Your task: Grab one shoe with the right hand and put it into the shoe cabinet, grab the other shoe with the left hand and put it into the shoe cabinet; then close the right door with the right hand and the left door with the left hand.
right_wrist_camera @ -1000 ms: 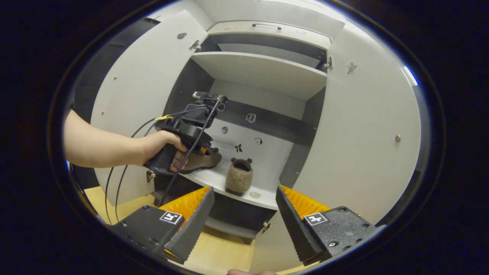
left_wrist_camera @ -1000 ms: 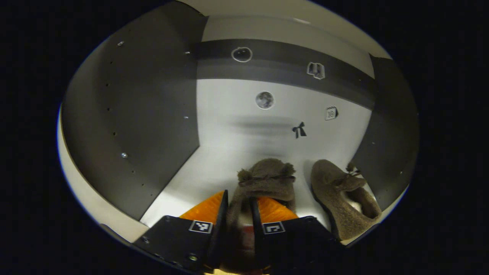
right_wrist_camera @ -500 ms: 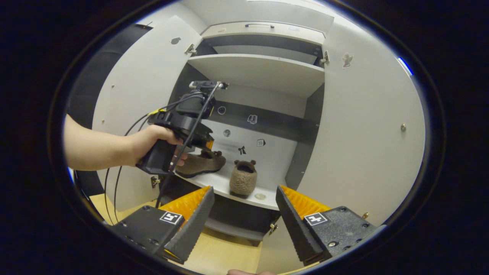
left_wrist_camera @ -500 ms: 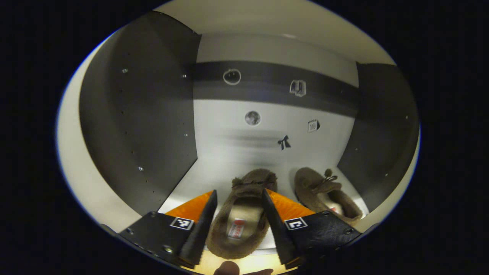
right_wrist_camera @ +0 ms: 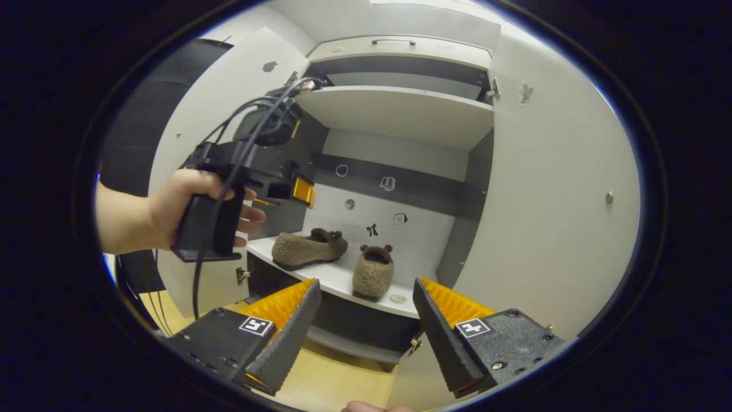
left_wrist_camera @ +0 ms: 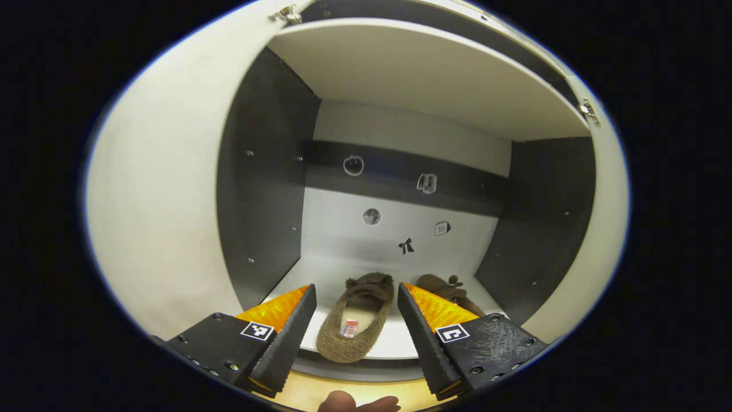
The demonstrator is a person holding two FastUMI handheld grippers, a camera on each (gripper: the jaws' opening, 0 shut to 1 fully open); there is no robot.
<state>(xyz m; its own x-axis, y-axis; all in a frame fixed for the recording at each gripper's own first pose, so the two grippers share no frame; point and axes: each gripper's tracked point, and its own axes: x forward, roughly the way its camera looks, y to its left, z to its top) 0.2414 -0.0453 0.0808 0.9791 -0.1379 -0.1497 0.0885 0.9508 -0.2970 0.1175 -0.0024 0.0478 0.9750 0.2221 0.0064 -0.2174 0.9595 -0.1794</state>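
Backed off since a second ago: left gripper (left_wrist_camera: 355, 320) was clamped on the left shoe (left_wrist_camera: 355, 317) deep in the shoe cabinet (right_wrist_camera: 400, 109); now it sits outside the front edge with jaws spread wide and empty, shoe framed between them but untouched.

Left gripper view:
- Left shoe lies flat on the lower shelf (left_wrist_camera: 394, 343), heel at the shelf's front lip, toe toward the back wall.
- Right shoe (left_wrist_camera: 449, 289) just beside it, partly hidden behind one finger.
- Dark side panels close in on both flanks; upper shelf (left_wrist_camera: 423, 74) roofs the bay. Open room above the shoes and behind them.
- Small stickers (left_wrist_camera: 372, 216) on the back wall.

Right gripper view:
- Right gripper (right_wrist_camera: 366, 320) well back from the cabinet, jaws spread wide, nothing between them, touching nothing.
- Left gripper (right_wrist_camera: 269, 171) in a hand (right_wrist_camera: 189, 209), raised in front of the left door (right_wrist_camera: 229, 91), clear of the shelf, cables trailing down.
- Both shoes on the lower shelf (right_wrist_camera: 343, 280), apart from each other: left shoe (right_wrist_camera: 309, 249) side-on, right shoe (right_wrist_camera: 373, 273) heel-on, near the front edge.
- Left door and right door (right_wrist_camera: 549, 189) both swung wide open; knob (right_wrist_camera: 609, 197) on the right door.
- Wooden floor (right_wrist_camera: 331, 380) below the cabinet.
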